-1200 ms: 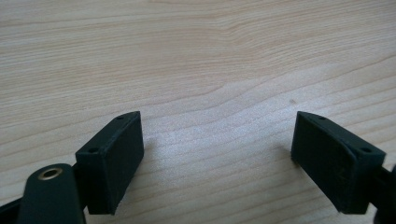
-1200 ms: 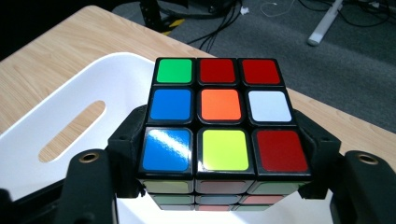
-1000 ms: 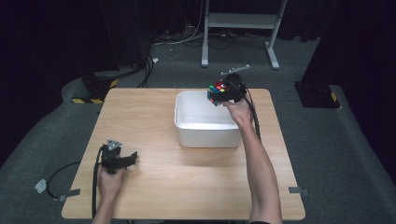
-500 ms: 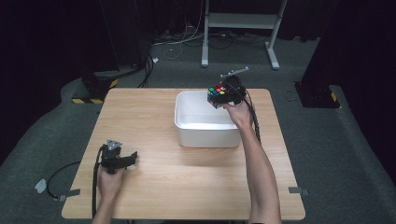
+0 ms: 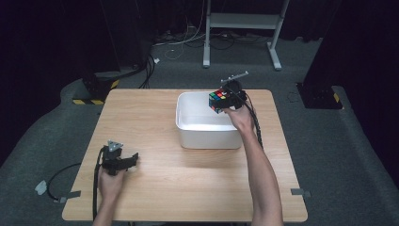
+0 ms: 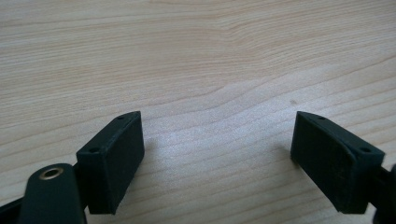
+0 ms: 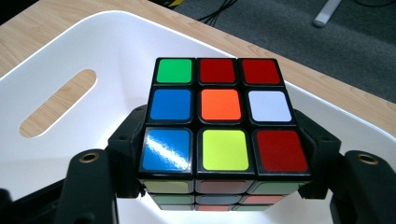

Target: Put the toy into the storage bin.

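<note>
At centre frame in the high view I have a light wood table (image 5: pixel 155 117), grain running left to right, bare apart from one white bin (image 5: pixel 207 129) sitting right of centre toward the far edge. In the right gripper view the bin has a slot handle cut in its wall, upper left of that frame, with wood showing through it.

My right gripper (image 5: pixel 229 96) is upper centre-right in the high view, over the bin's far right corner, clamped on a puzzle cube (image 5: pixel 217 100). In the right gripper view the cube (image 7: pixel 224 119) sits between both black jaws, held above the bin interior (image 7: pixel 98 51), clear of the floor of the bin. Top face reads green, red, red / blue, orange, white / blue, yellow, red.

My left gripper (image 5: pixel 123 161) is lower left in the high view, low on the table near the front edge, cable (image 5: pixel 96 188) trailing off the near side. In the left gripper view (image 6: pixel 217 158) the jaws stand wide apart with bare wood between them, nothing held.

Room: dark grey carpet (image 5: pixel 329 141) all round, black curtains at the back. White metal stand legs (image 5: pixel 244 28) top centre, loose cables (image 5: pixel 181 40) on the floor beside them. Black-and-yellow hazard-striped base (image 5: pixel 89 100) upper left, a black base (image 5: pixel 316 96) at right.
</note>
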Motion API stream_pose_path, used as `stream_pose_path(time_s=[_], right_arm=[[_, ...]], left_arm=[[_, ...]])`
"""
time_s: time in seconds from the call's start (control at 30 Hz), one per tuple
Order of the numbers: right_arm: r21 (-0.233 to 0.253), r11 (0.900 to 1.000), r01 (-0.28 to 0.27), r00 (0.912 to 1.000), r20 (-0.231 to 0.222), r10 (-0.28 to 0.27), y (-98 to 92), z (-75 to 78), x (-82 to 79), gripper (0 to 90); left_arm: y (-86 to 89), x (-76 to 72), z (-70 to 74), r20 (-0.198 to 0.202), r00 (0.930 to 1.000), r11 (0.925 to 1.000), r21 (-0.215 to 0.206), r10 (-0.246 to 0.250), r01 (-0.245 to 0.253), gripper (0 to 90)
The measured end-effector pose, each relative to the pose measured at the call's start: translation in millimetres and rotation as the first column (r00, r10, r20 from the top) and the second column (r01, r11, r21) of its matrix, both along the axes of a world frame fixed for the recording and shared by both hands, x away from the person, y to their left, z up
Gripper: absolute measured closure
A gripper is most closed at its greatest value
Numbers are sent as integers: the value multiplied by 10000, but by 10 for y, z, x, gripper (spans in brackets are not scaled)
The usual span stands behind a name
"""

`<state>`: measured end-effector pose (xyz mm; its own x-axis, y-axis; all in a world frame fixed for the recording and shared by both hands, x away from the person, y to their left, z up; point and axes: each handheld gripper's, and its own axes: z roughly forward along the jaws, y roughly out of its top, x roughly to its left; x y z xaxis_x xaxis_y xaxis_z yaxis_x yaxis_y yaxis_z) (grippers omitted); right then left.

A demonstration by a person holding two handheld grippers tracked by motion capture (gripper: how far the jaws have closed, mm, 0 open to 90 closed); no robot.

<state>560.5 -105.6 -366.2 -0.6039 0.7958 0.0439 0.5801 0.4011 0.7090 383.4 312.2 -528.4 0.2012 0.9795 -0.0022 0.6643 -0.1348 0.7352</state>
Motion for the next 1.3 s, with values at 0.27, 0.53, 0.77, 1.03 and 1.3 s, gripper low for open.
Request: stream_pose_path(time_s=[0.27, 0.53, 0.77, 1.03, 1.3], right_arm=[[-72, 9998, -180, 9998, 66, 180, 32, 24, -46, 338], [75, 9999, -146, 9999, 58, 145, 30, 37, -119, 338], [37, 9999, -129, 9999, 22, 129, 12, 23, -173, 338], [18, 10000, -26, 10000, 43, 25, -41, 12, -226, 338], [0, 10000, -19, 10000, 60, 19, -79, 9, -264, 338]], left_arm=[[0, 0, 0, 1, 10000, 10000, -1, 1, -1, 175], [0, 0, 0, -1, 10000, 10000, 7, 3, -3, 175], [-1, 0, 0, 0, 10000, 10000, 12, 8, -8, 176], [-2, -1, 0, 7, 10000, 10000, 28, 15, -15, 176], [-2, -1, 0, 9, 10000, 10000, 27, 18, -18, 176]])
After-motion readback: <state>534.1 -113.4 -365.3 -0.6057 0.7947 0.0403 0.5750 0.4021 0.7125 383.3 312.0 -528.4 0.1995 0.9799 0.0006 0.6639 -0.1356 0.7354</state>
